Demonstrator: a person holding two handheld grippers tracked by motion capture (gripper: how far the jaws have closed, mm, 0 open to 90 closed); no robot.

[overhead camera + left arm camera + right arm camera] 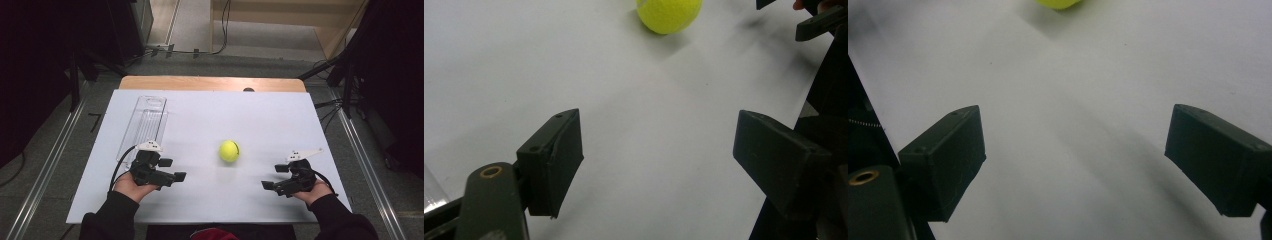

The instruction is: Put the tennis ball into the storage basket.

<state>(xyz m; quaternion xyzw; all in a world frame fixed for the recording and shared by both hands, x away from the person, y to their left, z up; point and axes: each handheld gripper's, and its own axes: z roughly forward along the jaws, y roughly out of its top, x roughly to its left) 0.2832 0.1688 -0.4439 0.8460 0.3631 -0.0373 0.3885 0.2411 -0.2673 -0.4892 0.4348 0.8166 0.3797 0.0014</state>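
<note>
A yellow-green tennis ball (229,150) lies on the white tabletop (210,115), a little right of centre. My left gripper (173,169) rests near the front left, pointing right, its jaws apart with only bare table between them. My right gripper (274,176) sits near the front right, pointing left, jaws wide apart and empty. The left gripper view has the ball (669,14) ahead at the top edge, beyond the open left gripper (659,130). In the right gripper view the ball (1058,4) just peeks in at the top, past the open right gripper (1073,120).
A clear plastic tray (145,122) lies lengthwise at the table's back left, just behind the left hand. The right gripper's jaw tips (819,22) appear far off in the left gripper view. Metal rails and dark stands flank the table.
</note>
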